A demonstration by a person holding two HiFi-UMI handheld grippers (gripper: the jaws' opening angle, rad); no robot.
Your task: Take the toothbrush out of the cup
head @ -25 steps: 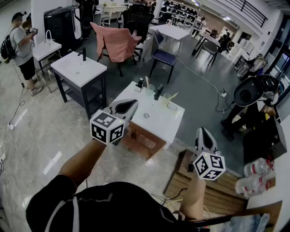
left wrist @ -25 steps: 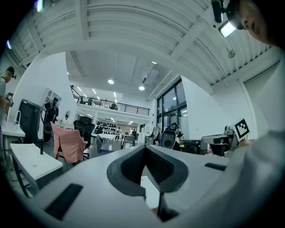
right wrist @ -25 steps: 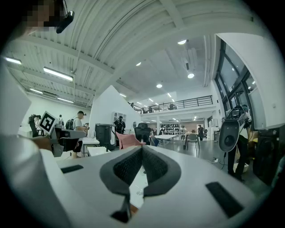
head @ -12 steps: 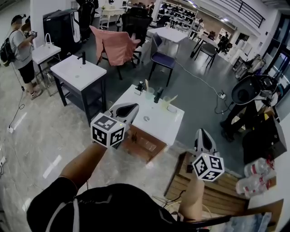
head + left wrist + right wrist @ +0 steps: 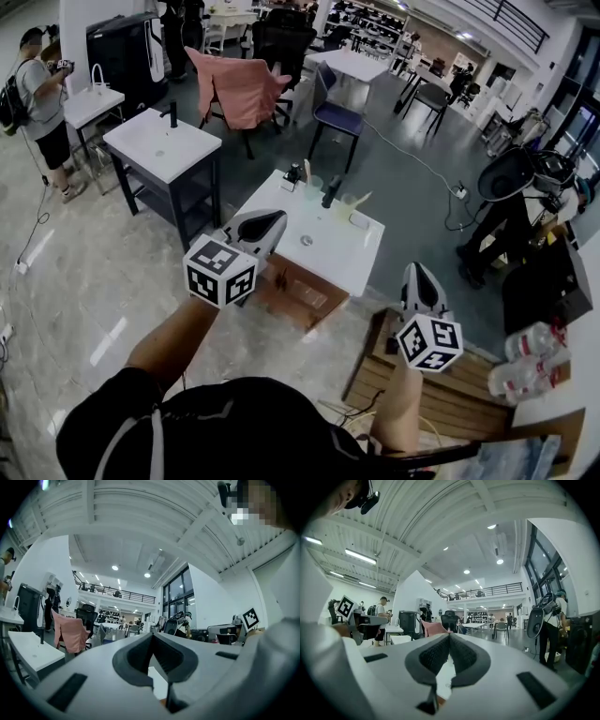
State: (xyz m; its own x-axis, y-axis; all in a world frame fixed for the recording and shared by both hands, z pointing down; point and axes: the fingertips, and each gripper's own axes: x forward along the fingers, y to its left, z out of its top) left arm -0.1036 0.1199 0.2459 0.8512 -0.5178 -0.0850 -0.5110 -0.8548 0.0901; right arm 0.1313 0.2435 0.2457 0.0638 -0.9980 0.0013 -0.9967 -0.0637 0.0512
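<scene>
Left gripper (image 5: 270,217) and right gripper (image 5: 418,274), jaws pressed together and empty, hover near a washstand (image 5: 328,251); toothbrush (image 5: 360,198) sits in cup (image 5: 347,207), far right.

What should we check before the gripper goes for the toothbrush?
1. Left gripper empty: ok, jaws together on nothing.
2. Right gripper empty: ok, jaws together on nothing.
3. Jaws open, ready to grab: not ok, both are shut.
4. Toothbrush reachable: ok, it sticks up out of the cup on the white table.
5. Grippers close to that cup: not ok, both are well short of it.
6. Right cup chosen: cannot tell, a second cup stands nearby.
</scene>
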